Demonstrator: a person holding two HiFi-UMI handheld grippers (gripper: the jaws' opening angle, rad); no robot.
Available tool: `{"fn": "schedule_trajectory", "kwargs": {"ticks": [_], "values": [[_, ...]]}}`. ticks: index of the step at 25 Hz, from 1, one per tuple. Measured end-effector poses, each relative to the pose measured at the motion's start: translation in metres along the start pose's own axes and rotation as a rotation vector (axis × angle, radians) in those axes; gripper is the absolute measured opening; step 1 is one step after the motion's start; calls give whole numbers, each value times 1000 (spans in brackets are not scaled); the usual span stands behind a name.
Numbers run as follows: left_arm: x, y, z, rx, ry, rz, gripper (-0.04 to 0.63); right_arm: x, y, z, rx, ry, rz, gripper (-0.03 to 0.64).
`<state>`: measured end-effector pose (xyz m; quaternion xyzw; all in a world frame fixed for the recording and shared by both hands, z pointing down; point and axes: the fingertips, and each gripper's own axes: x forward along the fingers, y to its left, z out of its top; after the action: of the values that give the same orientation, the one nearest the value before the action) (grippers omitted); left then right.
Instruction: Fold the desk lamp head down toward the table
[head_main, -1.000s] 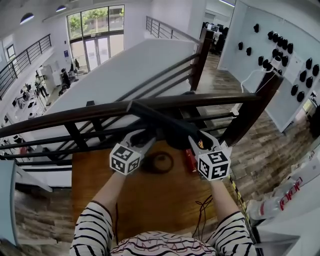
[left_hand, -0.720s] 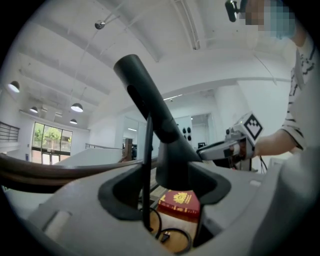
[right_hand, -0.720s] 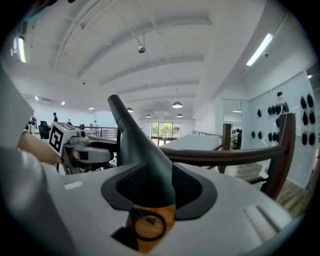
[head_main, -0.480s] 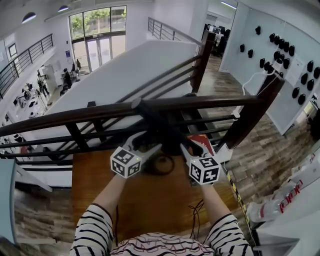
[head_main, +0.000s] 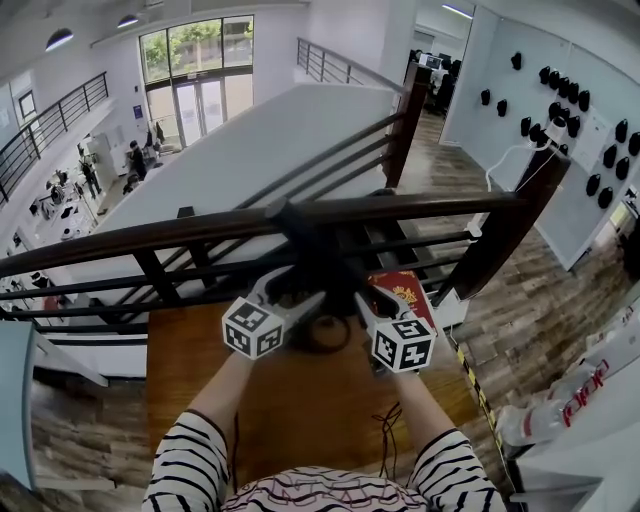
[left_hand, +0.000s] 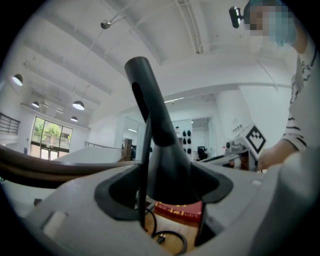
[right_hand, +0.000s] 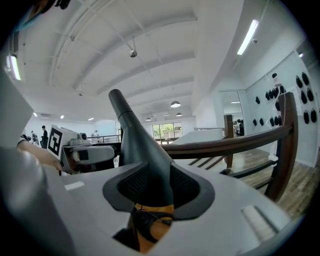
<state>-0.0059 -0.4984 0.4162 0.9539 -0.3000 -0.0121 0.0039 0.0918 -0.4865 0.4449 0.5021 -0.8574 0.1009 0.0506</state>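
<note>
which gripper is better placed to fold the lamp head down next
Right. The right gripper has just been closing its jaws and they press on the black lamp. The left gripper has just been opening its jaws, which stand wide around it.

**Left gripper (left_hand: 167, 197) standing wide around a desk lamp (left_hand: 160, 145)**

The jaws have just been opening and are now sitting apart with the lamp's black flared body between them. The left pad is standing clear of it; contact at the right pad is hard to judge. The lamp's tube is rising up-left toward the ceiling, and a thin black cable (left_hand: 145, 165) is running down its left side. Below, a flat red object (left_hand: 177, 210) is lying on the wooden table (left_hand: 172, 221). A dark handrail (left_hand: 45, 170) is crossing at left, and a marker cube (left_hand: 255, 139) is showing at right.
</note>
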Motion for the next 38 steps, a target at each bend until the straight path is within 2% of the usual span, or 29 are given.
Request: {"fn": "schedule_trajectory", "kwargs": {"ticks": [7,9,19,30,34,38], "values": [[-5,0,-5,-2,16,17,321,-2,1,-5,6,-2,-19,124],[-9,-3,-7,-5,19,25,321,-7,-1,-9,28,-6,-36,152],[-43,-34,-22,-41,34,71,312,-53,5,-38,111,-35,-71,129],[-81,-97,-43,-47,78,110,234,-120,31,-83,157,-19,-33,55],[-92,-113,-52,-38,61,151,181,-144,34,-94,192,-31,-26,22],[-101,-129,-57,-49,50,180,155,-167,37,-99,209,-42,-26,2]]}}
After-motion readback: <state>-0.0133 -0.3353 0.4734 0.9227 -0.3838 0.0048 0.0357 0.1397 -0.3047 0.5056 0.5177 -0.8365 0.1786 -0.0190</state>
